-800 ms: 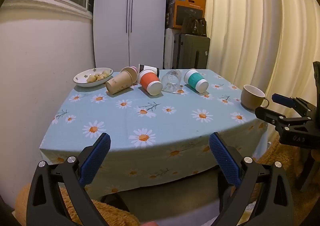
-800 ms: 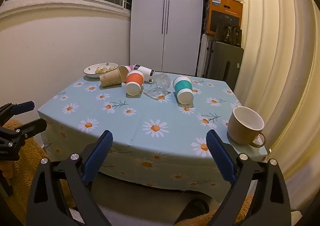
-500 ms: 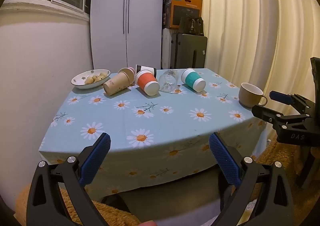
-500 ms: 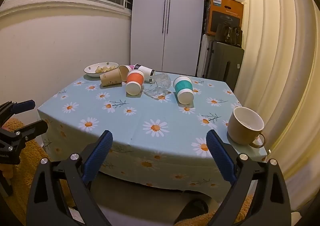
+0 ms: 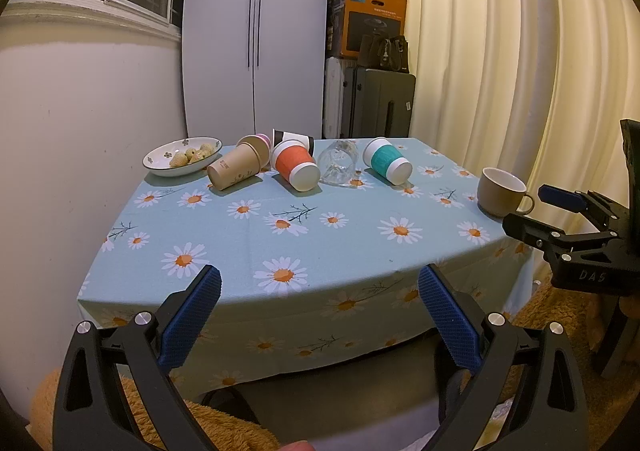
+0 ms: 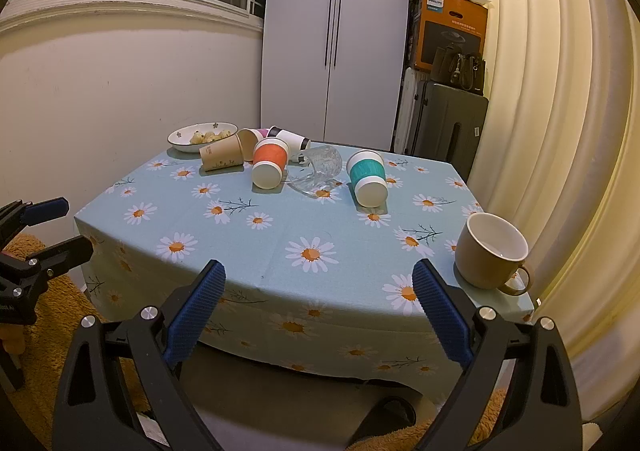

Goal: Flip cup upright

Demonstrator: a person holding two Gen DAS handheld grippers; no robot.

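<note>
Several cups lie on their sides at the far end of the table: a tan paper cup [image 5: 236, 168], an orange cup [image 5: 295, 165], a clear glass [image 5: 339, 162] and a teal cup [image 5: 387, 160]. A pink cup and a black-and-white cup [image 5: 292, 138] lie behind them. A tan mug [image 5: 500, 191] stands upright at the right edge. My left gripper [image 5: 319, 311] and right gripper [image 6: 318, 305] are both open and empty, held before the near table edge. In the right wrist view I see the orange cup [image 6: 270, 163], glass [image 6: 318, 169], teal cup [image 6: 368, 177] and mug [image 6: 492, 249].
A white bowl of food [image 5: 182, 156] sits at the far left corner. The daisy tablecloth [image 5: 320, 235] hangs over the front edge. A wall stands to the left, a curtain to the right, a wardrobe and boxes behind. A fuzzy orange rug lies below.
Both grippers have shifted only slightly; the left view tilted a little downward and back. No cup has moved.
</note>
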